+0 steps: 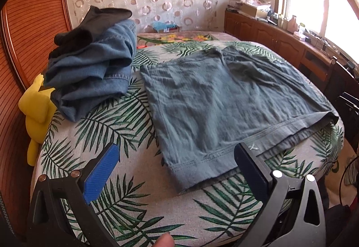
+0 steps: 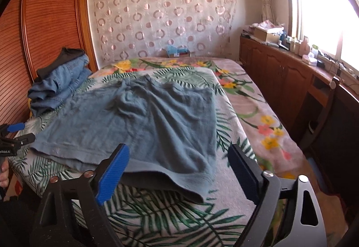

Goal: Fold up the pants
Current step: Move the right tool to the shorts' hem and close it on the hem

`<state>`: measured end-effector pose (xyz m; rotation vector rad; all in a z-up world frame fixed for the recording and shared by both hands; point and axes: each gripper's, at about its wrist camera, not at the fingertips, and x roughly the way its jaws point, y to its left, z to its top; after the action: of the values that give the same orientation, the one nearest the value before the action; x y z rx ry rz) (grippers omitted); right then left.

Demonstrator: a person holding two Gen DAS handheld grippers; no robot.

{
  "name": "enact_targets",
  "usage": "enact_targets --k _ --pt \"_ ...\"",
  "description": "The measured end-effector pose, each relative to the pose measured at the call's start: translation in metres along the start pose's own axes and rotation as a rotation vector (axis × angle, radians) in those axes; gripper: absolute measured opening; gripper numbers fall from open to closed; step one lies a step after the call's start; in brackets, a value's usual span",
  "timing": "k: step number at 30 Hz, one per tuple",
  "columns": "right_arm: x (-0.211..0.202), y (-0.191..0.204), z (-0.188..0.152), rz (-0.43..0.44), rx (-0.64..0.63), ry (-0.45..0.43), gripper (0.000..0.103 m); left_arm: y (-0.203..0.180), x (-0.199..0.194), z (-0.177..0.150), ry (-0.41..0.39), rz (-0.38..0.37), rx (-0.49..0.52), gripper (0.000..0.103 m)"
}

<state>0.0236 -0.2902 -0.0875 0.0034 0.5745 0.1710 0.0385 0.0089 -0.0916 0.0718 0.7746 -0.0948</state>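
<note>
Left gripper (image 1: 177,170) gaping wide, empty, over near hem of grey-blue pants (image 1: 224,99). Right gripper (image 2: 179,170) wide too, nothing gripped, at pants' other hem corner. Pants flat on bed (image 1: 139,206). Beyond pants, folded clothes pile (image 1: 94,67).

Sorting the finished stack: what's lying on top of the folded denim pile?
A dark grey or black garment lies on top of the denim pile. Underneath, a yellow item pokes out; the rest is covered.
</note>
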Motion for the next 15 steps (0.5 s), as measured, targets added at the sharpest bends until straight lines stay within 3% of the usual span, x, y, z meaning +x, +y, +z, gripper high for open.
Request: enact_targets --k 3,8,15 --pt "-0.004 -0.003 -0.005 0.011 -0.013 0.040 0.070 0.004 0.005 -0.004 0.025 0.016 0.000 0.103" --pt "-0.016 -0.002 -0.002 0.023 -0.029 0.087 0.057 0.010 0.011 -0.008 0.048 0.024 -0.006 0.103" --pt "-0.038 0.004 0.001 0.043 -0.077 0.096 0.021 0.013 0.020 -0.012 0.074 0.037 -0.005 0.103"
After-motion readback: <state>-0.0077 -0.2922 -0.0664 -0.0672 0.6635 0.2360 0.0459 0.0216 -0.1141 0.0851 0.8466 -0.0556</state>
